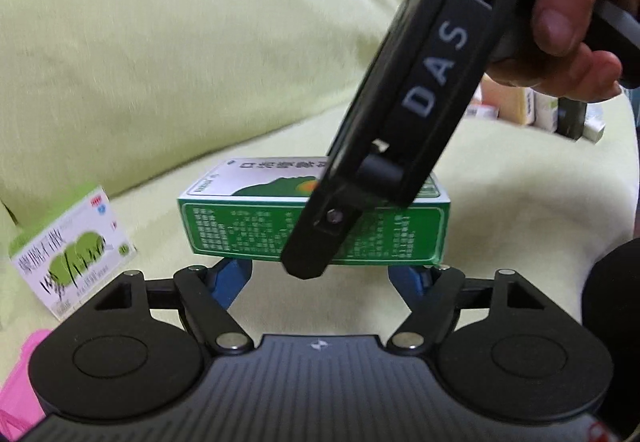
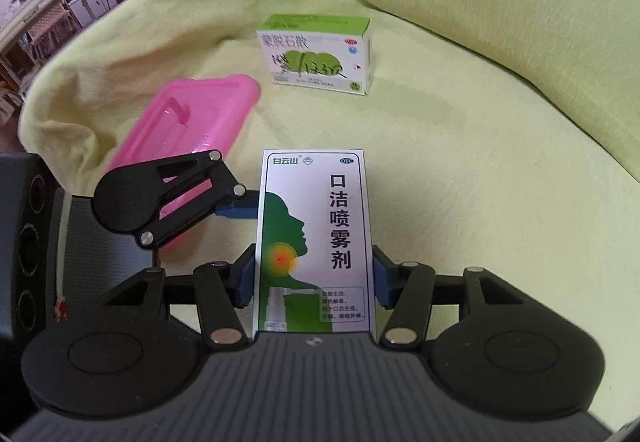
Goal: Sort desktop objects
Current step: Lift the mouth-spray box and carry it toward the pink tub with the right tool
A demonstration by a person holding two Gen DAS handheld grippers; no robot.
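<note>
Green-and-white spray box [image 2: 316, 242] sits clamped between the blue pads [image 2: 245, 278] of the right claw [image 2: 314, 278], held above the pale yellow-green sofa cover [image 2: 480, 162]. The left claw [image 1: 318, 274] is spread wide just beside the box's near side, gripping nothing. A pink plastic tray [image 2: 184, 130] lies to the left, and a second white-and-green box [image 2: 320, 56] stands further back.
</note>
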